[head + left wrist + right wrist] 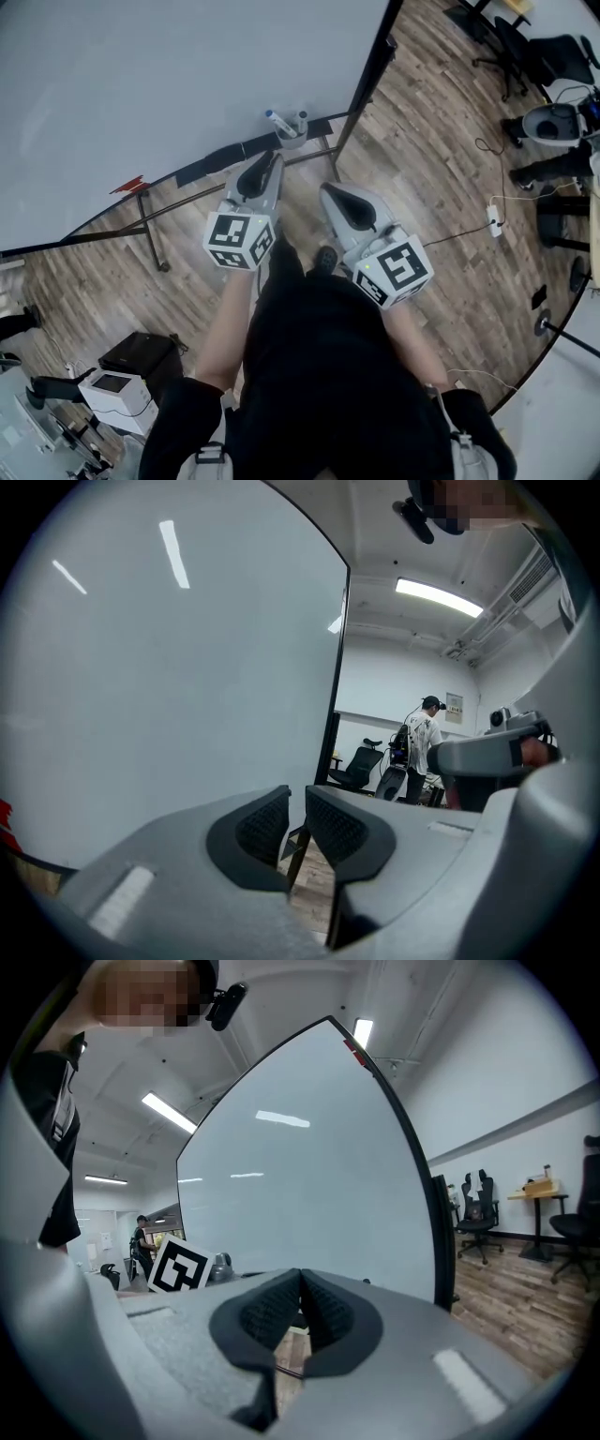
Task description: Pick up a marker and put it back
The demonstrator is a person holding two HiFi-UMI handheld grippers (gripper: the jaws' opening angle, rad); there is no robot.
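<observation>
Left tongs stand slightly parted, empty; right tongs are closed, empty; the marker sits in a holder at the whiteboard frame's lower corner, just ahead; open floor lies rightward.

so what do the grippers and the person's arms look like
The left gripper and right gripper have smooth light grey shells with black ribbed pads. The left cube and right cube are white with black square markers. The person wears a black top; its sleeves stop above the forearms.
</observation>
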